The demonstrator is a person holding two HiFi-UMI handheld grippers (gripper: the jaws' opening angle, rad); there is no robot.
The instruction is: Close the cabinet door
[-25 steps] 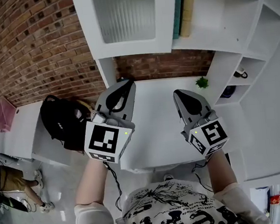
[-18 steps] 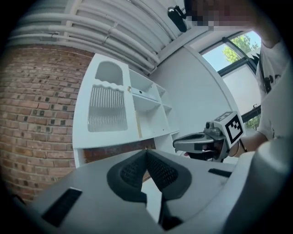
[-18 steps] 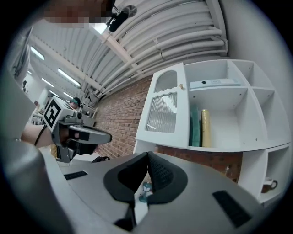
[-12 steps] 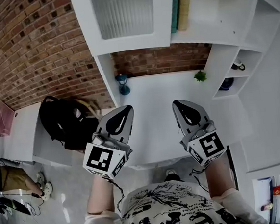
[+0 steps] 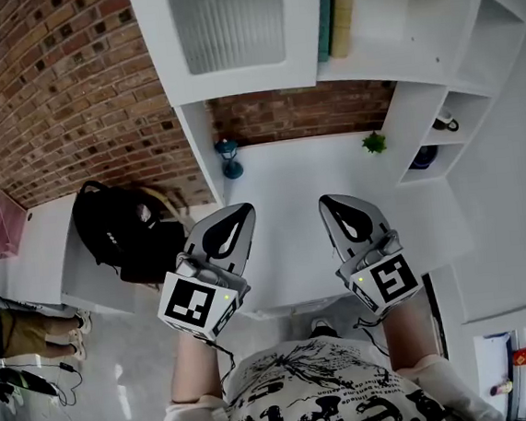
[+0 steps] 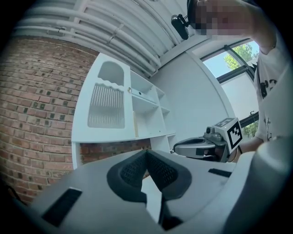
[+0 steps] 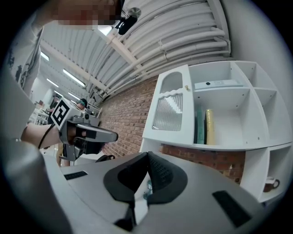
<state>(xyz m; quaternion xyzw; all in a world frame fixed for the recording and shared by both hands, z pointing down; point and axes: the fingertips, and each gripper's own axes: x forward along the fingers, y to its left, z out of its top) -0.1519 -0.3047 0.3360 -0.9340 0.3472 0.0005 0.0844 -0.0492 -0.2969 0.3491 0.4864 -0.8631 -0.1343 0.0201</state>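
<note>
The white cabinet door (image 5: 232,32) with its ribbed glass pane sits at the top of the head view and appears to lie against the cabinet front. The left gripper view shows the door (image 6: 106,106) ahead and above, and the right gripper view shows the door (image 7: 169,107) beside an open shelf. My left gripper (image 5: 234,217) hovers over the white desk (image 5: 288,179), well short of the door, its pads together with nothing between them. My right gripper (image 5: 339,207) hangs beside it, also shut and empty. Each gripper view shows its own closed tips, left gripper (image 6: 146,153) and right gripper (image 7: 147,155).
A small blue lantern (image 5: 229,157) and a green plant (image 5: 374,141) stand at the back of the desk. Books (image 5: 337,13) fill the open shelf right of the door. A mug (image 5: 446,123) sits in a right-hand cubby. A black backpack (image 5: 117,233) lies left of the desk.
Both grippers have drawn back from the cabinet towards the person and sunk a little. The blue lantern, hidden behind the left gripper before, now shows.
</note>
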